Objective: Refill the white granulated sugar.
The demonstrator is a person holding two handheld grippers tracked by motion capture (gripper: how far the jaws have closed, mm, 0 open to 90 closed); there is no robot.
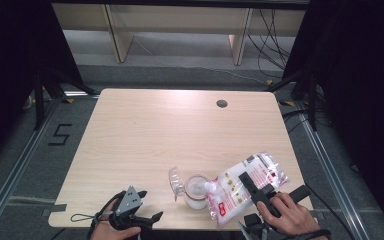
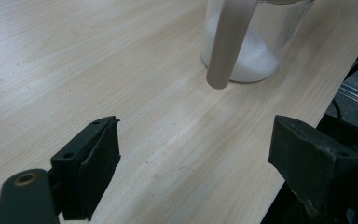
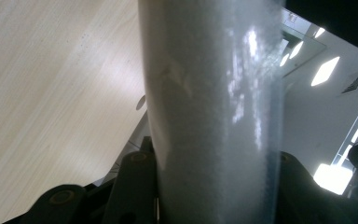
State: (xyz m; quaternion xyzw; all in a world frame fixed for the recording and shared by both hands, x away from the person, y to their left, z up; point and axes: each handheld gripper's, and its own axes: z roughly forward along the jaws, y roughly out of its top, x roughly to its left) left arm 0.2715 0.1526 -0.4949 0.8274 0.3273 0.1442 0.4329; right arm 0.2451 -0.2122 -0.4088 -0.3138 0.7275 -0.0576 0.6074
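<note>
The bench [image 1: 145, 135] was pale wood with fine grain. The bag [image 1: 242, 187] clamped in the black right hand-held gripper [image 1: 252, 187] was clear with red print and white grains. Just beside it, the clear jar [image 1: 196, 192] held white powder.

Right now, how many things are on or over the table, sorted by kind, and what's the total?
Clear jar with white powder inside, hinged lid open: 1
Plastic bag of white powder, tipped toward the jar: 1
Handheld grippers: 2, the left gripper open and the right gripper shut on the bag
Total: 4
</note>
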